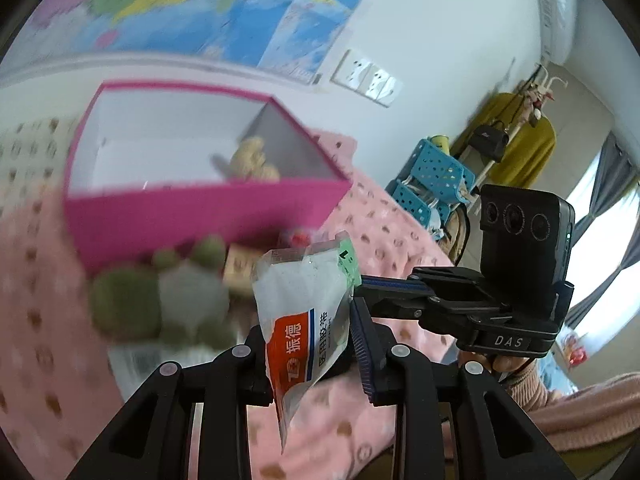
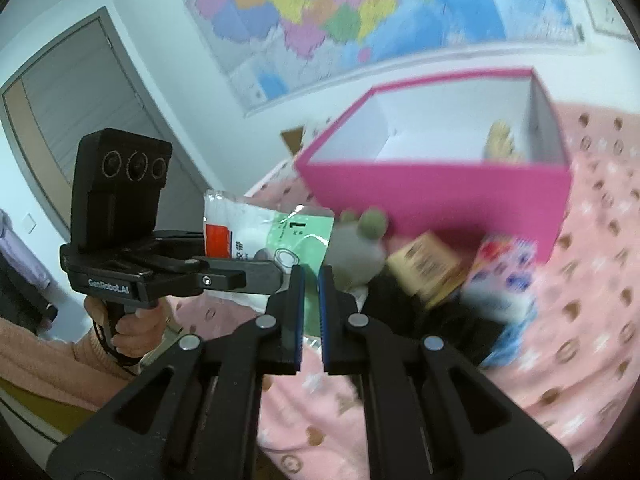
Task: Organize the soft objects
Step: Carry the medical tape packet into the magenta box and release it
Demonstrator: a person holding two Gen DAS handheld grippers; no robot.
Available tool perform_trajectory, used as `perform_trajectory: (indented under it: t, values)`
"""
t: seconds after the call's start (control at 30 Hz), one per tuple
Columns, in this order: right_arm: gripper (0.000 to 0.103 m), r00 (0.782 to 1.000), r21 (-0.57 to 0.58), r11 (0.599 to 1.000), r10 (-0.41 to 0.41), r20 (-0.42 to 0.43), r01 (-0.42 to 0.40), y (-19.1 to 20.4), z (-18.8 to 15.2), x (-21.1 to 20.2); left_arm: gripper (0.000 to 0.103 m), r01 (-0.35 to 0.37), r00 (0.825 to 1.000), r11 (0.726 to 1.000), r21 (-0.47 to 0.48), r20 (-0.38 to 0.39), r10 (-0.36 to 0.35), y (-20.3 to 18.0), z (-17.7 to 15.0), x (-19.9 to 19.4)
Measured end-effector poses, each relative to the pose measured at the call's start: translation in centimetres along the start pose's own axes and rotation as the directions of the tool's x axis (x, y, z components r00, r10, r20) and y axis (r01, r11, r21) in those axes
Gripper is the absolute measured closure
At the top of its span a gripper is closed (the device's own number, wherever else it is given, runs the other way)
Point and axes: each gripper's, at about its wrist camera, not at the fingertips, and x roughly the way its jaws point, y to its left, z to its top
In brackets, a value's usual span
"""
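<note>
My left gripper [image 1: 310, 344] is shut on a clear plastic packet of medical tape [image 1: 304, 312] with an orange and green label, held above the pink blanket. The packet also shows in the right wrist view [image 2: 264, 236], in the left gripper [image 2: 280, 270]. A pink box [image 1: 208, 216] with a white inside stands beyond it, open, with a beige plush toy [image 1: 252, 160] in it. A green and grey plush [image 1: 160, 300] lies in front of the box. My right gripper [image 2: 312, 300] is nearly shut and empty; it also shows in the left wrist view [image 1: 360, 292], just right of the packet.
A yellow-brown small box [image 2: 428, 272], a colourful packet [image 2: 500, 276] and a black item [image 2: 440, 320] lie on the pink blanket [image 2: 580, 300] in front of the pink box [image 2: 440, 196]. Blue baskets [image 1: 436, 184] stand at the right. A map hangs on the wall [image 2: 340, 12].
</note>
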Motion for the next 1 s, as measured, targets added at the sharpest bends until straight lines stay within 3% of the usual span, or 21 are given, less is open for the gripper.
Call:
perform_trajectory:
  t: [0.3, 0.47, 0.7, 0.87, 0.9, 0.97, 1.0]
  values:
    - [0.096, 0.992, -0.021, 0.996, -0.088, 0.091, 0.090, -3.2, 5.7, -1.1, 0.071, 0.006, 1.000, 0.999, 0.032, 0.022, -0.007, 0.2, 7.4, 2.3]
    - [0.099, 0.991, 0.009, 0.995, -0.097, 0.087, 0.097, -5.8, 8.0, 0.2, 0.068, -0.047, 0.999, 0.999, 0.005, 0.014, 0.047, 1.8, 10.4, 4.4]
    - [0.099, 0.992, 0.032, 0.992, -0.121, 0.049, 0.119, -8.1, 9.0, 2.0, 0.069, -0.095, 0.995, 0.992, -0.082, -0.028, 0.093, 5.5, 12.0, 7.7]
    - [0.095, 0.988, 0.020, 0.989, -0.149, 0.026, 0.149, -8.1, 7.3, 2.4, 0.069, -0.129, 0.991, 0.983, -0.127, -0.032, 0.126, 7.1, 11.2, 8.6]
    - [0.093, 0.991, 0.014, 0.991, -0.130, 0.017, 0.130, -7.9, 6.6, 2.2, 0.069, -0.131, 0.991, 0.984, -0.125, -0.023, 0.129, 7.2, 11.0, 8.2]
    - [0.076, 0.994, -0.008, 0.994, -0.111, -0.003, 0.111, -7.4, 5.5, 1.9, 0.066, -0.156, 0.987, 0.982, -0.102, 0.006, 0.158, 7.0, 10.2, 7.1]
    - [0.062, 0.995, -0.024, 0.994, -0.103, -0.004, 0.103, -7.0, 4.9, 1.7, 0.065, -0.158, 0.987, 0.983, -0.094, 0.020, 0.160, 7.0, 10.0, 6.6]
